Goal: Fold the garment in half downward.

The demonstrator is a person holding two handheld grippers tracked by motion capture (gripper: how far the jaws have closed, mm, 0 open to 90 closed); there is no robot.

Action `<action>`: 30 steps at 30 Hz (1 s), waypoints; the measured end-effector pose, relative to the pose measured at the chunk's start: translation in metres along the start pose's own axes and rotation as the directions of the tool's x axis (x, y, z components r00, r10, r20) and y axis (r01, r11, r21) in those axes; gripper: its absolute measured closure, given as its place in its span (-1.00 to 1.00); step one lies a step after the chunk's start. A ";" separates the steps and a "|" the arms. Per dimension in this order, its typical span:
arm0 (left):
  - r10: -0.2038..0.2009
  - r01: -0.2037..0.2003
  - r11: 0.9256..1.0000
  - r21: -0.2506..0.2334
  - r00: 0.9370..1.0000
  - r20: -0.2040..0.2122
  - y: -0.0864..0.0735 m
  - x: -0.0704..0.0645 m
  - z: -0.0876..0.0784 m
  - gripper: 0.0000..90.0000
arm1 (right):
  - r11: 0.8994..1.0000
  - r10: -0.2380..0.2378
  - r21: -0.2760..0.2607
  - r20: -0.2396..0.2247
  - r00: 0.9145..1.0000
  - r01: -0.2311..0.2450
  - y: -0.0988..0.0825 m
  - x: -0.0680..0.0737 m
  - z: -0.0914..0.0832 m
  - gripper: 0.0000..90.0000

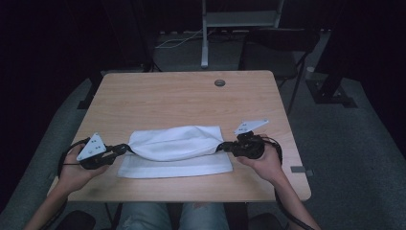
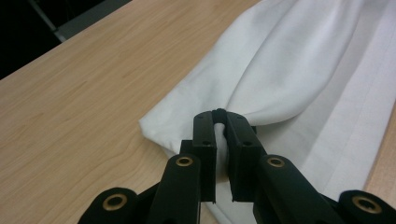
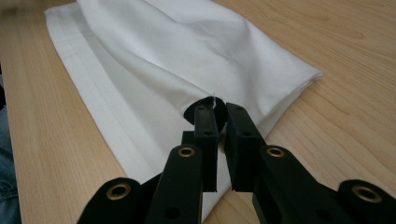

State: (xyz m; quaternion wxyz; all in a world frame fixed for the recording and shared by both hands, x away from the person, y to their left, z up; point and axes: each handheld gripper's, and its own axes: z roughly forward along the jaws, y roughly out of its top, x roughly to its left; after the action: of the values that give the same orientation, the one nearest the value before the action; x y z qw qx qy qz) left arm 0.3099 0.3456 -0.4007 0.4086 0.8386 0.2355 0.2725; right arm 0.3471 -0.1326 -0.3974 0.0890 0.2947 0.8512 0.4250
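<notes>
High view showed both forearms coming in low from the near edge, the left gripper [image 1: 123,149] and right gripper [image 1: 222,146] held level and pointing inward at each other across the table [image 1: 163,91]. Each was clamped on one end of the white cloth [image 1: 174,143], which lay between them near the front edge. Its upper layer was pinched up and bunched in each pair of jaws, the lower layer flat on the wood.
</notes>
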 end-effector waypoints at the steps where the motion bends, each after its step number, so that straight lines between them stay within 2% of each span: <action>1: 0.002 -0.002 1.000 0.000 1.000 0.001 0.000 -0.001 0.000 0.86 | 1.000 0.004 0.002 0.000 1.000 -0.004 -0.001 0.001 -0.001 0.87; 20: 0.028 -0.028 1.000 0.003 1.000 0.010 -0.002 -0.012 -0.011 0.86 | 1.000 -0.007 -0.003 -0.014 1.000 0.007 -0.008 0.007 -0.008 0.87; 30: 0.028 -0.029 0.999 0.028 0.999 0.026 -0.010 -0.018 -0.010 0.86 | 1.000 -0.017 0.026 -0.035 0.999 0.018 -0.013 0.011 -0.007 0.87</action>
State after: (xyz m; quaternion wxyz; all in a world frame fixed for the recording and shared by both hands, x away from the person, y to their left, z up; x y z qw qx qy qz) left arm 0.2881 0.3456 -0.4088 0.3959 0.8510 0.2219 0.2641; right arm 0.3297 -0.1365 -0.4019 0.0740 0.2810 0.8607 0.4180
